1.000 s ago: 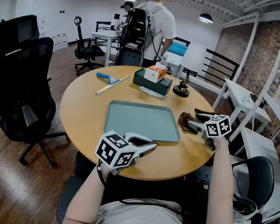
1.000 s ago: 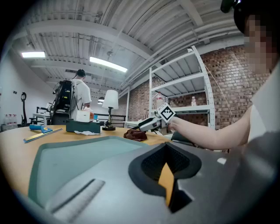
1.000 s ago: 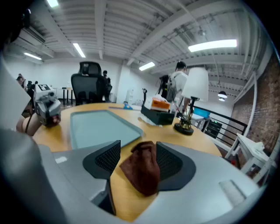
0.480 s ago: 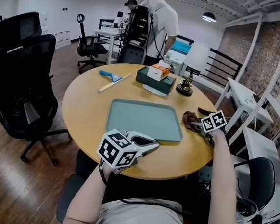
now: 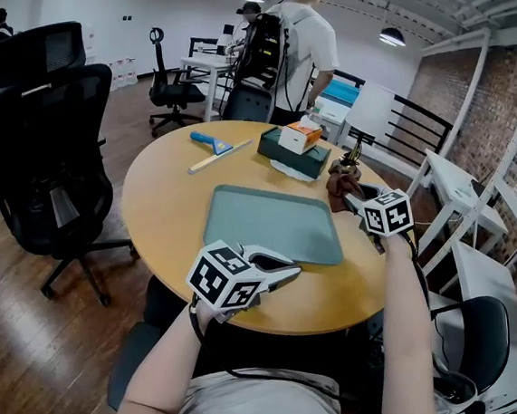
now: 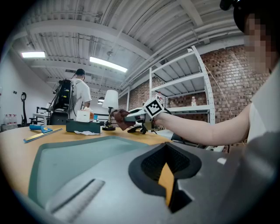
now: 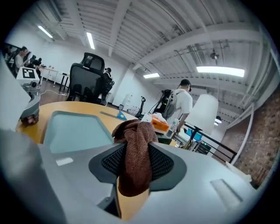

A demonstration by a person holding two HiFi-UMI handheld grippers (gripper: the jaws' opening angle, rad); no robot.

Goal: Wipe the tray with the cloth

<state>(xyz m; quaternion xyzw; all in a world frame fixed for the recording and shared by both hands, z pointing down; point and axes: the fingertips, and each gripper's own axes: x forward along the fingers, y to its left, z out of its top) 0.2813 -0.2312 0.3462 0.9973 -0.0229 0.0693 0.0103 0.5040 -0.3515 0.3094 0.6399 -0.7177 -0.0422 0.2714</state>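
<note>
- The teal tray [image 5: 269, 223] is lying flat on the round counter [image 5: 162, 202], and its surface is looking bare.
- The right gripper [image 5: 352, 199] is hovering just beyond the tray's far right corner, its fingers [image 7: 205, 175] pinching the brown cloth [image 7: 136, 153], which is hanging bunched and clear of the tray.
- The left gripper [image 5: 285, 270] is sitting by the tray's near edge, its fingers [image 6: 109, 188] closed on nothing.
- Progress, as I am judging it: the cloth is picked up, but the wiping is not yet starting, so all of it remains.
</note>
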